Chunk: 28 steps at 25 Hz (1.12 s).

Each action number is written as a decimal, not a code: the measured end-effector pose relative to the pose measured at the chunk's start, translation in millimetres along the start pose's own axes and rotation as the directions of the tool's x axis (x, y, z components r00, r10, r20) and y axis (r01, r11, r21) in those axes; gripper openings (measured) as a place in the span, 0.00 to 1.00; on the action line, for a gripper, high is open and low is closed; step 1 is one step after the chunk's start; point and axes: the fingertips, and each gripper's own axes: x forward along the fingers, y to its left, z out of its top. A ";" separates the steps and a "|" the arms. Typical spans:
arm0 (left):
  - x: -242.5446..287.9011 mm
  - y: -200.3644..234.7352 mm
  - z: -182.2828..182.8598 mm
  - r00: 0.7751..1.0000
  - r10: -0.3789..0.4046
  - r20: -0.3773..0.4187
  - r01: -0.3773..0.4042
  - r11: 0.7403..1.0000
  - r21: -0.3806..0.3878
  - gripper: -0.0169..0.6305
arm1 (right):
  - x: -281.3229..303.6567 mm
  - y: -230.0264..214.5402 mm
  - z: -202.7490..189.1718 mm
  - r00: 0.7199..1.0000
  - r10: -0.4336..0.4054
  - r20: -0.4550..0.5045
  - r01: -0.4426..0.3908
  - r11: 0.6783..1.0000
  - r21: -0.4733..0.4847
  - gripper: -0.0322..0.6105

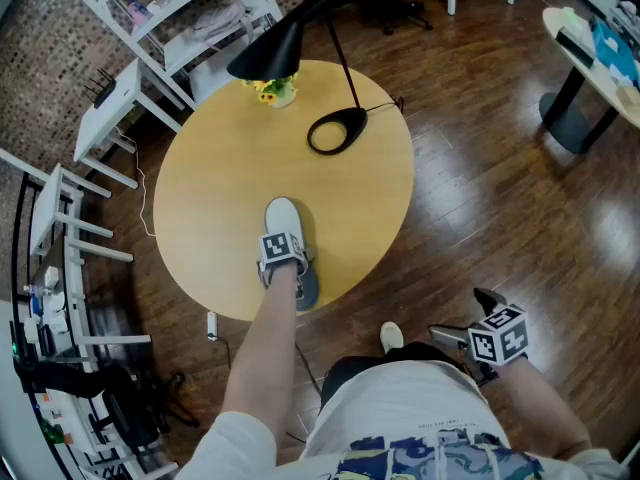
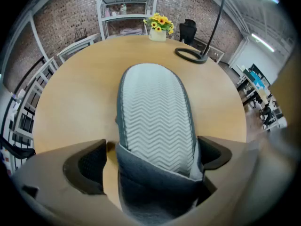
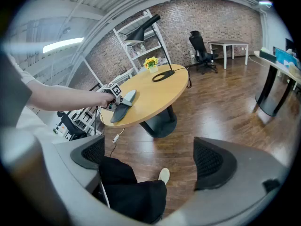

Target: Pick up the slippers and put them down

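A grey slipper (image 1: 285, 218) with a pale zigzag footbed (image 2: 155, 117) lies on the round wooden table (image 1: 210, 178), near its front edge. My left gripper (image 1: 285, 268) points steeply down over the slipper's grey strap end. Its jaws stand wide on either side of the strap, and a strip of table shows between the left pad (image 2: 89, 166) and the slipper. My right gripper (image 1: 465, 318) hangs off the table to the right, over the wooden floor, open with nothing between its pads (image 3: 211, 161). In the right gripper view the slipper (image 3: 121, 108) shows far off on the table.
A black lamp's ring base (image 1: 337, 131) and a pot of yellow flowers (image 1: 272, 90) stand at the table's far side. White shelving (image 1: 90, 138) lines the left. The person's shoe (image 1: 391, 336) is on the floor by the table's edge. A desk (image 1: 595, 58) stands at the far right.
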 end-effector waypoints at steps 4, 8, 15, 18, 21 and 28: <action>-6.0 -13.6 -5.3 1.000 0.003 0.011 -0.003 1.000 0.002 0.86 | -6.7 -13.9 -11.3 1.000 0.003 -0.022 -0.003 1.000 0.015 0.99; -23.1 -19.1 -5.3 0.999 0.018 0.042 -0.020 0.999 0.048 0.75 | -2.1 -8.1 -6.8 0.999 0.039 -0.033 -0.039 0.999 -0.018 0.99; -102.1 1.9 -35.8 0.986 -0.067 0.151 0.065 0.998 0.020 0.74 | 47.4 50.5 -0.8 0.983 0.150 -0.108 -0.167 0.970 -0.174 0.99; -136.8 27.4 -47.7 0.977 -0.064 0.203 0.063 0.998 0.010 0.74 | 73.7 76.9 8.2 0.975 0.192 -0.110 -0.213 0.949 -0.234 0.99; -167.6 67.0 -85.5 0.971 -0.057 0.232 0.062 0.998 -0.014 0.74 | 97.1 120.9 -2.7 0.964 0.223 -0.144 -0.256 0.926 -0.279 0.99; -261.4 219.6 -299.9 0.966 -0.046 0.253 0.071 0.993 -0.090 0.74 | 89.7 339.6 -98.9 0.951 0.250 -0.184 -0.303 0.876 -0.375 0.99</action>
